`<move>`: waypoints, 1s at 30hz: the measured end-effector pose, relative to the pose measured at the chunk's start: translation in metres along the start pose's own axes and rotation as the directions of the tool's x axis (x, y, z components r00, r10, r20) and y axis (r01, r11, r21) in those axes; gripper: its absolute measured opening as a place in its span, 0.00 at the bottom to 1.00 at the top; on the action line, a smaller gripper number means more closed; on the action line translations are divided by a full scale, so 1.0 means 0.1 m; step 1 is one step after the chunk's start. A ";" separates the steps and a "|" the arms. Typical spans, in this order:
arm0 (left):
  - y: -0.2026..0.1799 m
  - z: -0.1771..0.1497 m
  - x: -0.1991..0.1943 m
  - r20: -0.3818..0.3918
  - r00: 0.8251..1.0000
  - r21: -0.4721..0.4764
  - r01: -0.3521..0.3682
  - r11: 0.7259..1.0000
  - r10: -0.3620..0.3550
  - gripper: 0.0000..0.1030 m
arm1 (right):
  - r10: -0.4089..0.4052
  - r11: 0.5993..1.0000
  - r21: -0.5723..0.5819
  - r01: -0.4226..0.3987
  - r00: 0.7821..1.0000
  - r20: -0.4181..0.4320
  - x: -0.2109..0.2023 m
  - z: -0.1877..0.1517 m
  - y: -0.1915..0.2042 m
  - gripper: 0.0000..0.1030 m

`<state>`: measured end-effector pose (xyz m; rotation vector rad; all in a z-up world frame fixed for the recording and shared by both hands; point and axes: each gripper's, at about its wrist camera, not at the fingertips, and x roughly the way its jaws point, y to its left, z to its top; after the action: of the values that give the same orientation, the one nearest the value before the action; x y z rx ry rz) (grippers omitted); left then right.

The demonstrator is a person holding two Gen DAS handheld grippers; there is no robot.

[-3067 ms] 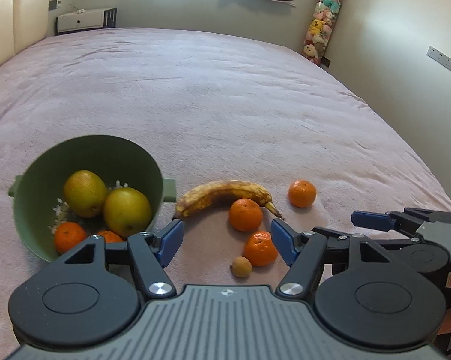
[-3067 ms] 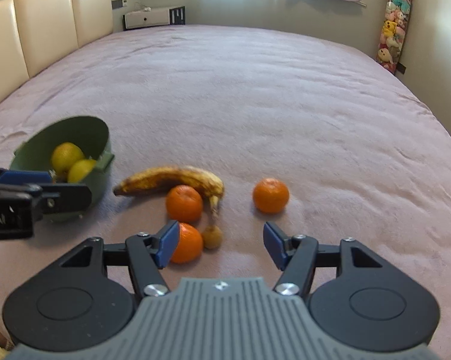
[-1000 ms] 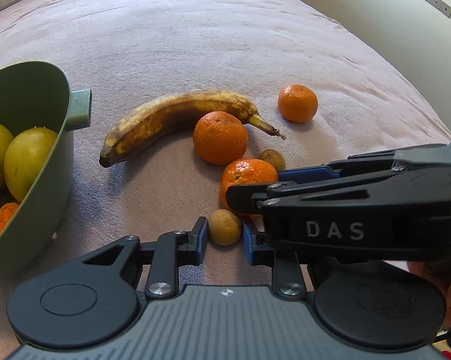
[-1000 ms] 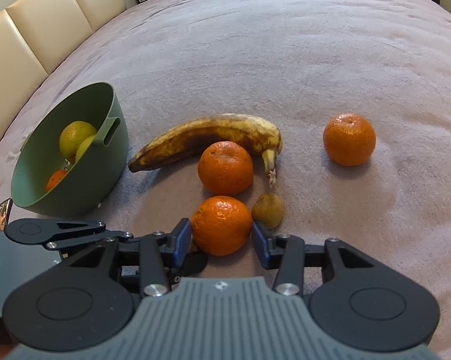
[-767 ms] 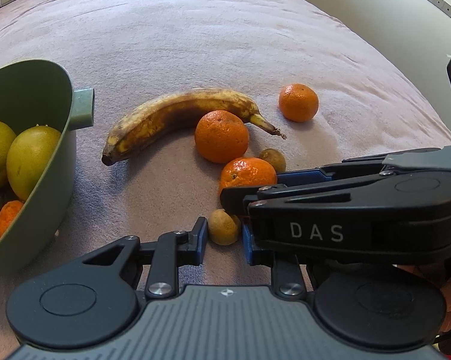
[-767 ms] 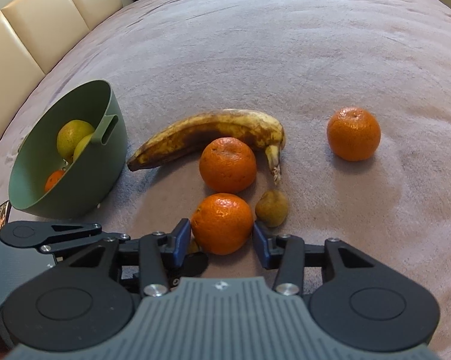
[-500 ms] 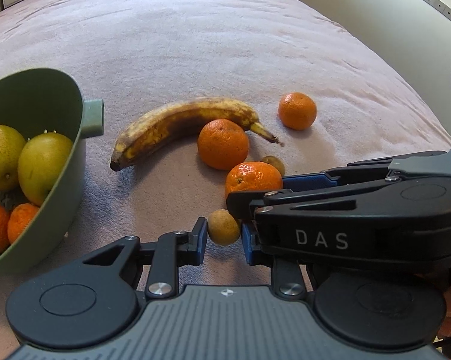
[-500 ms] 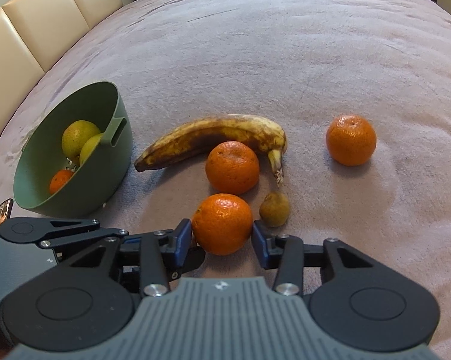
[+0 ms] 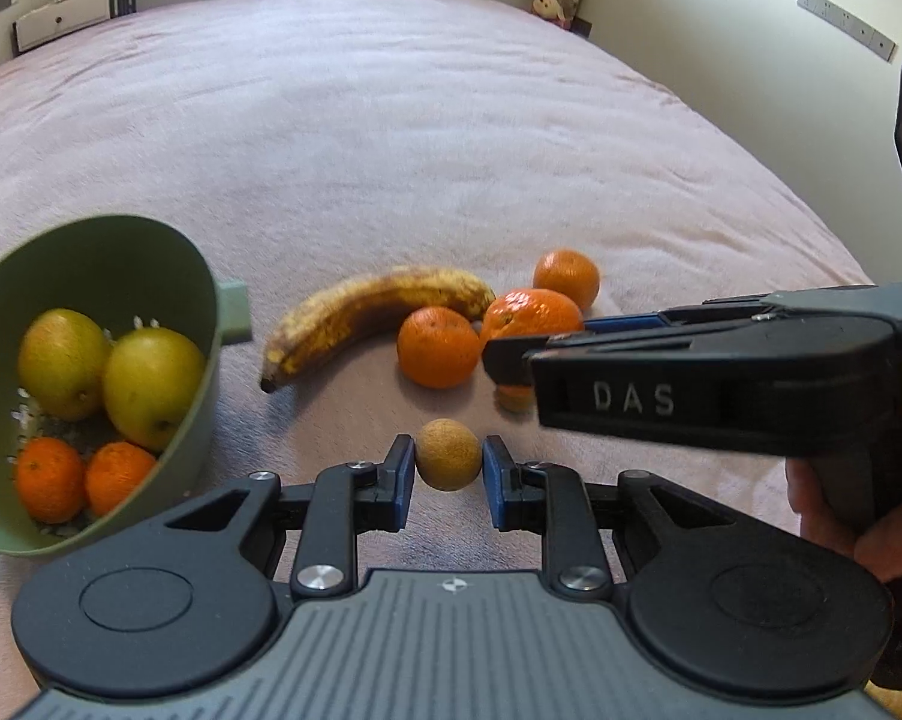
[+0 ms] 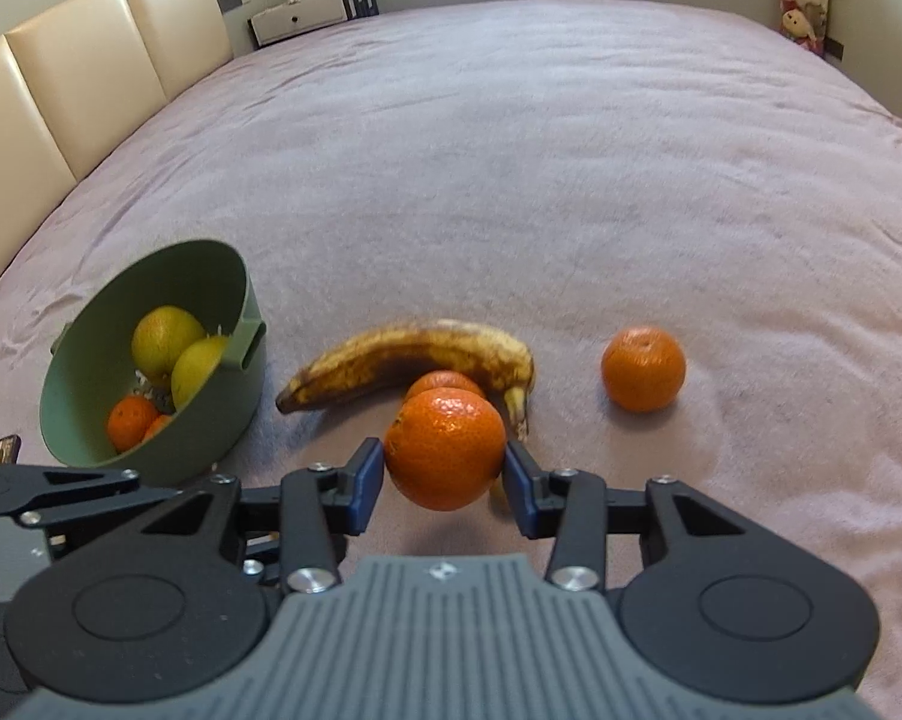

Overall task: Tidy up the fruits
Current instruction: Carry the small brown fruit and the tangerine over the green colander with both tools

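Both lifted: tangerine [image 10: 444, 449] and small brown fruit [image 9: 448, 454] between jaws.

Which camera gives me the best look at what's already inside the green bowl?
The left wrist view: the green bowl opens toward it, showing two yellow-green fruits and two oranges. In the right wrist view the bowl sits farther off, its wall hiding part of the fruit.

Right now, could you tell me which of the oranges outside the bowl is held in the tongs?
The orange clamped in the right tongs, lifted off the bedspread; the other two lie on it beside the banana.
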<state>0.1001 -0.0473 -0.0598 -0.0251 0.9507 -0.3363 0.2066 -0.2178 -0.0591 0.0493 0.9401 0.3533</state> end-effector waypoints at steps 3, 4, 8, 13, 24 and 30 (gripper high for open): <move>0.05 0.02 -0.14 0.025 1.000 -0.018 -0.004 1.000 0.004 0.26 | -0.003 1.000 -0.015 0.004 0.999 0.034 -0.09 0.05 0.05 0.40; 0.06 0.03 -0.19 0.033 0.999 -0.023 -0.010 1.000 0.011 0.26 | -0.002 1.000 -0.020 0.003 0.999 0.043 -0.11 0.07 0.07 0.40; 0.15 0.07 -0.36 0.063 0.997 -0.050 -0.035 0.998 0.038 0.26 | 0.011 0.999 -0.039 -0.009 0.997 0.072 -0.20 0.12 0.17 0.40; 0.36 0.11 -0.52 0.079 0.993 -0.122 -0.077 0.989 0.087 0.26 | 0.029 0.998 -0.065 -0.024 0.996 0.086 -0.23 0.16 0.31 0.40; 0.94 0.14 -0.73 0.069 0.983 -0.303 -0.139 0.943 0.167 0.26 | 0.137 0.968 -0.221 -0.116 0.987 0.082 -0.17 0.16 0.87 0.40; 1.30 0.10 -0.73 0.027 0.981 -0.417 -0.164 0.894 0.193 0.26 | 0.193 0.942 -0.290 -0.171 0.980 0.050 -0.02 0.19 1.16 0.40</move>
<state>0.1046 0.0963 -0.0177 -0.3339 0.9345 0.0424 0.1888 -0.1067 -0.0240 -0.1134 0.8012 0.6518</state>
